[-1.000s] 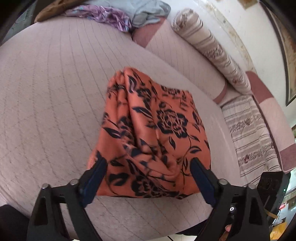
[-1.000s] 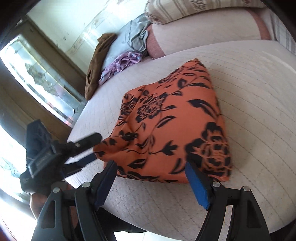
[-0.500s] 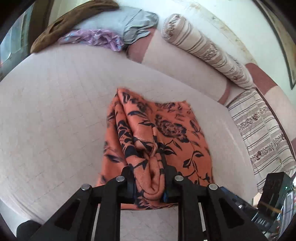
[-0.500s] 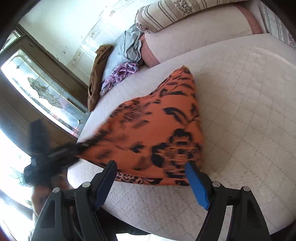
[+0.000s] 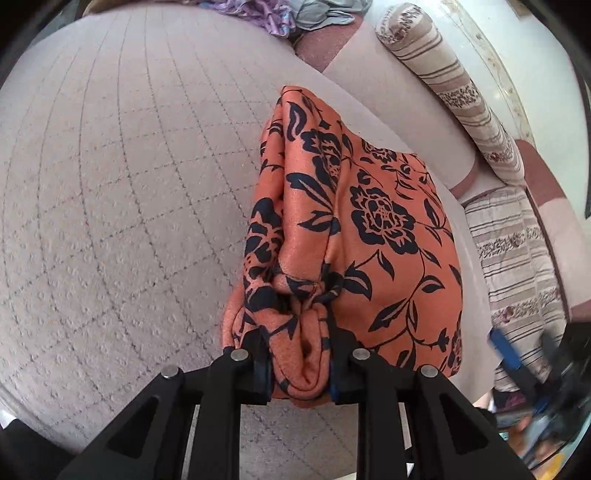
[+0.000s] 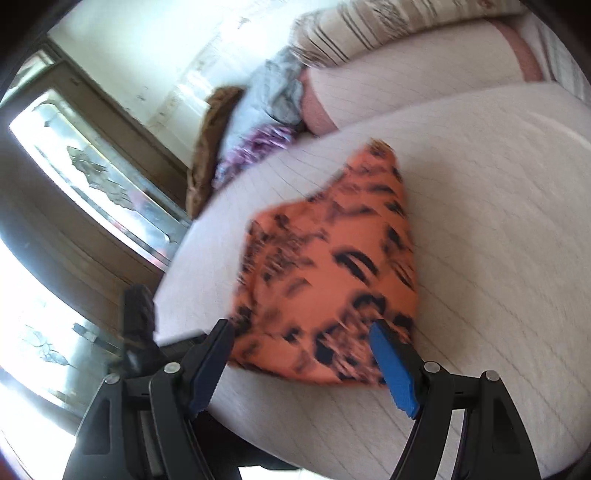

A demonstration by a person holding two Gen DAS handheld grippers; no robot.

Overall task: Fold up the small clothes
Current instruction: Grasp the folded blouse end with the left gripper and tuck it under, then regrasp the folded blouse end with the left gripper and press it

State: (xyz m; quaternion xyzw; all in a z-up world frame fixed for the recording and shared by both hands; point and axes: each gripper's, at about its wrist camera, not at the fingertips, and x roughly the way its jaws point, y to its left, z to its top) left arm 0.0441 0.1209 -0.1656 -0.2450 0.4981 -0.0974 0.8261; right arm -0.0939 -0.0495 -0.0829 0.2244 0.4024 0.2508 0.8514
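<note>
An orange garment with a black flower print [image 5: 362, 236] lies folded on the pale quilted bed cover [image 5: 110, 184]. My left gripper [image 5: 299, 365] is shut on the garment's bunched near edge, and the cloth rises in a ridge from its jaws. The garment also shows, blurred, in the right wrist view [image 6: 328, 280]. My right gripper [image 6: 306, 354] is open and empty, its blue-padded fingers [image 6: 393, 365] standing either side of the garment's near edge. The right gripper shows blurred at the lower right of the left wrist view [image 5: 517, 365].
A pile of other clothes, purple [image 5: 258, 11], grey [image 6: 269, 92] and brown [image 6: 210, 147], lies at the bed's far end. Striped bolsters [image 5: 454, 88] and a striped cloth [image 5: 517, 258] lie along the wall side. A glass-paned cabinet [image 6: 96, 184] stands beside the bed.
My left gripper shut on the garment's near edge half a second ago and has since moved closer and lower with the cloth. The right gripper stayed open and shifted, blurring its view.
</note>
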